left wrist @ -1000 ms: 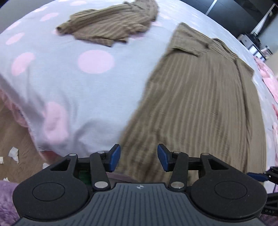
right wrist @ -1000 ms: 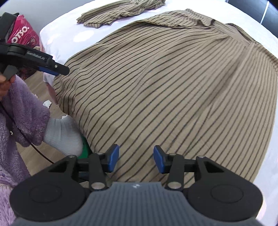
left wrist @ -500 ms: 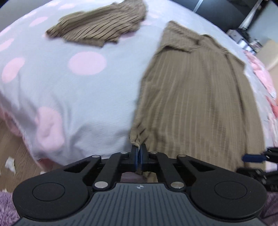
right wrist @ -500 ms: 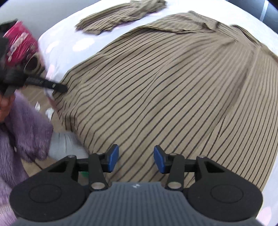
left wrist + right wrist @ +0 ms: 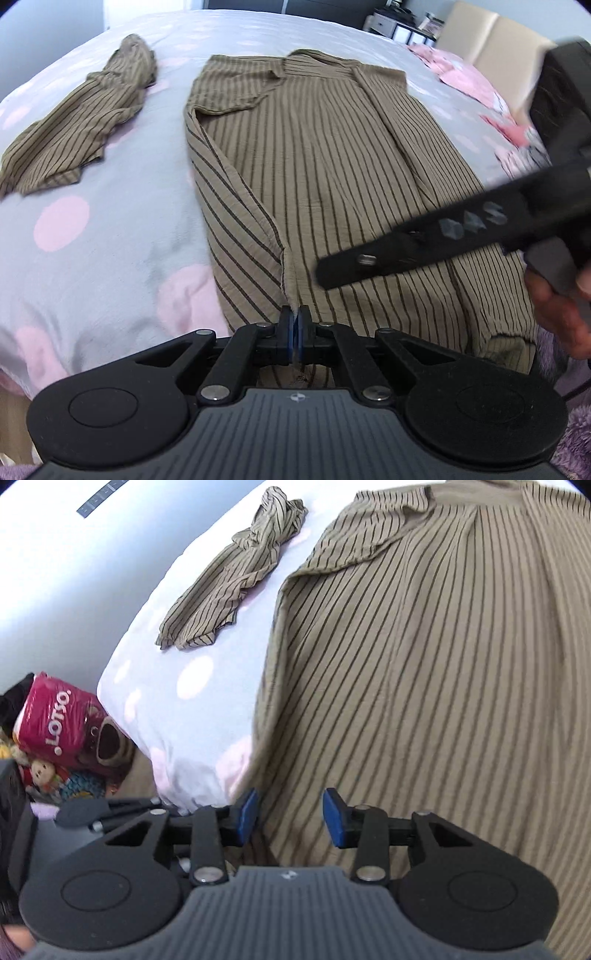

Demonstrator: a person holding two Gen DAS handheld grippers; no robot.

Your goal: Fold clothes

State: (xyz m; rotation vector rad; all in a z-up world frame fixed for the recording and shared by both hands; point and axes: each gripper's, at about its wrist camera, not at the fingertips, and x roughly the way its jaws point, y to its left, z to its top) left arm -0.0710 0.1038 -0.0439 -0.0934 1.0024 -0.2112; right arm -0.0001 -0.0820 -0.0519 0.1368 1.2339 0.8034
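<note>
A brown striped shirt point(image 5: 332, 155) lies spread on the bed, collar at the far end. My left gripper point(image 5: 294, 325) is shut on its near left hem and has folded the left edge over the body. My right gripper point(image 5: 290, 814) is open, its blue pads point(image 5: 246, 816) low over the shirt point(image 5: 424, 672) at its near left edge. The right gripper also shows from the side in the left wrist view point(image 5: 443, 240), hovering above the shirt's right half.
A second, crumpled striped garment point(image 5: 77, 122) lies on the grey, pink-dotted bedspread point(image 5: 92, 236) to the left. A pink cloth point(image 5: 465, 74) lies far right. Beside the bed's left edge, on the floor, sit a red Lotso package point(image 5: 62, 720) and toys.
My left gripper went from open to shut on the hem and has carried it right, over the shirt's body. My right gripper stayed open and moved left towards the shirt's left edge.
</note>
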